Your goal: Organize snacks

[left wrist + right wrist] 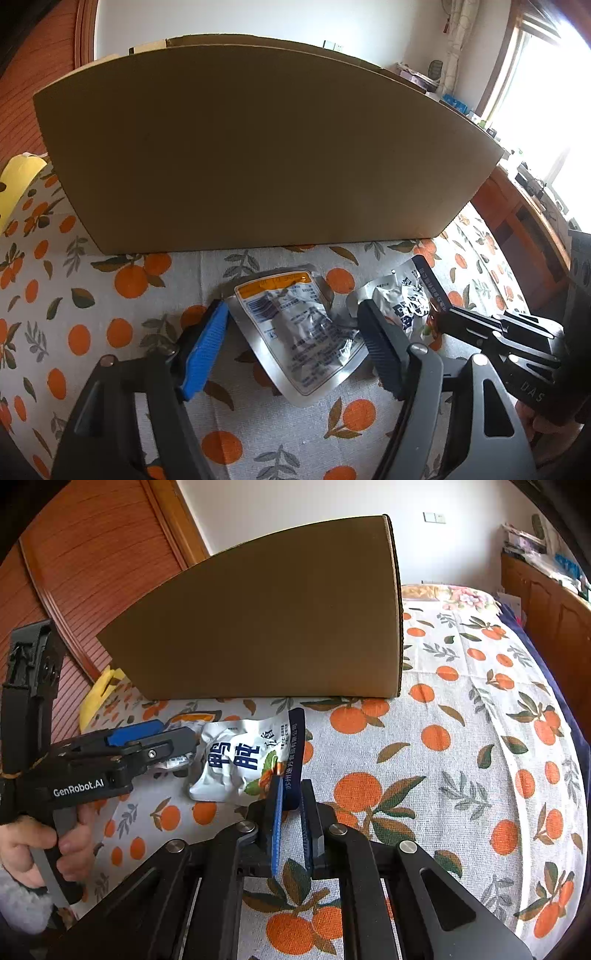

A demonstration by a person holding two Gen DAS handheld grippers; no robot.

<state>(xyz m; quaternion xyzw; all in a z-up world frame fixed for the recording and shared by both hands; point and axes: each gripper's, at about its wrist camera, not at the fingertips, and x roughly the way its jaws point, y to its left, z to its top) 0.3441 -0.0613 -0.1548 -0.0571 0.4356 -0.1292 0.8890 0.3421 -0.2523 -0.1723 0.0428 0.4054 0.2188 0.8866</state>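
Note:
A silver snack pouch with an orange strip [299,332] lies on the orange-print cloth between the fingers of my left gripper [295,334], which is open around it. A white snack pouch with blue characters [240,762] lies to its right; it also shows in the left wrist view [400,299]. My right gripper [291,792] is shut on the white pouch's dark blue edge [296,753]. A large brown cardboard box [258,147] stands just behind both pouches; its inside is hidden.
The table carries a white cloth with orange fruit print [461,757]. A yellow object [18,177] sits at the box's left end. A wooden cabinet [554,616] stands far right, a wooden door [92,572] behind left.

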